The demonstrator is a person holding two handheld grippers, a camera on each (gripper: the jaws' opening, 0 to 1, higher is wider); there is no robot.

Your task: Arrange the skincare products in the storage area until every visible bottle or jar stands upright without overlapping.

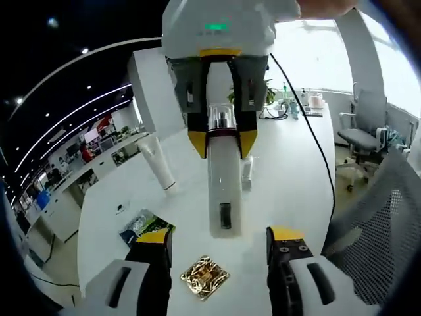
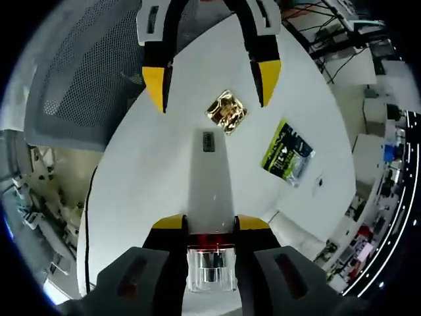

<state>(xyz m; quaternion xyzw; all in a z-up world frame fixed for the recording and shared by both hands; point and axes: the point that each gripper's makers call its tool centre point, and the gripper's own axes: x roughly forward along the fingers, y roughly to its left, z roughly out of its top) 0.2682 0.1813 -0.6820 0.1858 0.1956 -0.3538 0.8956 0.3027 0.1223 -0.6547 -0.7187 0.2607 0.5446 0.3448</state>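
My right gripper reaches out level over the white table, jaws clamped on the neck of a white tube (clear cap toward me). My left gripper faces it, jaws apart, above the gold packet.

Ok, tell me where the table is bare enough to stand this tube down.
Bare table lies past the gold packet, right of the upright tube. The right claw holds the held tube. It is crowded near the green sachet.
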